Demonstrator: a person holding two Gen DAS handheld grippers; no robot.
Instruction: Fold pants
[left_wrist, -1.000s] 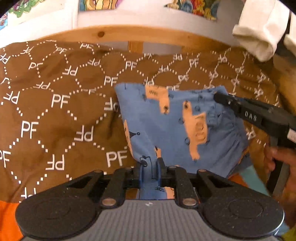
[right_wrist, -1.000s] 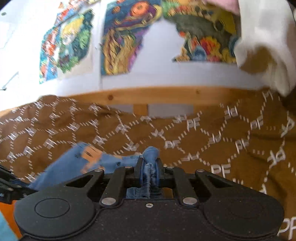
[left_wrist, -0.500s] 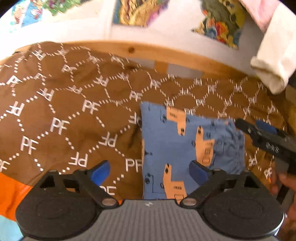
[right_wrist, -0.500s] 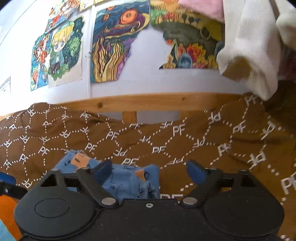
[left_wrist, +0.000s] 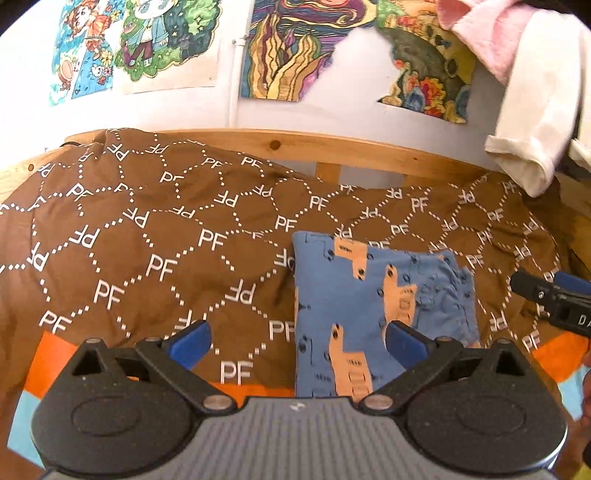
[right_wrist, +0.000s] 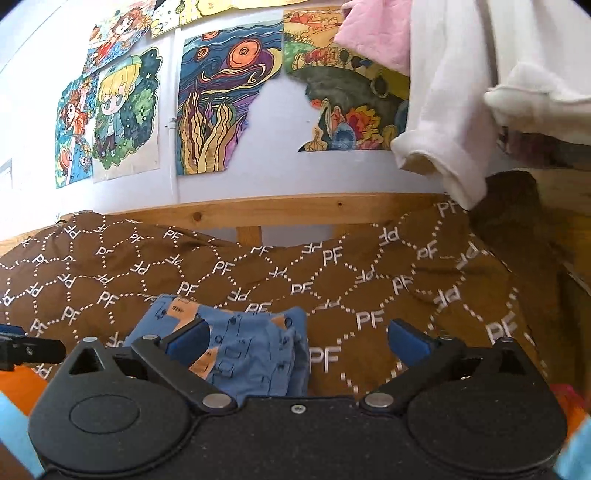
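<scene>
The left gripper (left_wrist: 297, 338) has its blue fingers (left_wrist: 188, 341) spread wide, holding nothing. The right gripper (right_wrist: 297, 338) is likewise wide apart and empty. The pants (left_wrist: 369, 314), blue with orange prints, lie folded into a compact rectangle on the brown blanket (left_wrist: 147, 258), just ahead of both grippers and touched by neither. The left gripper sits left of the pants, the right gripper right of them. Beyond the pants runs a wooden rail (left_wrist: 332, 147), with drawings (right_wrist: 218, 107) on the wall above and a white garment (right_wrist: 454, 110) hanging to the pants' far right.
</scene>
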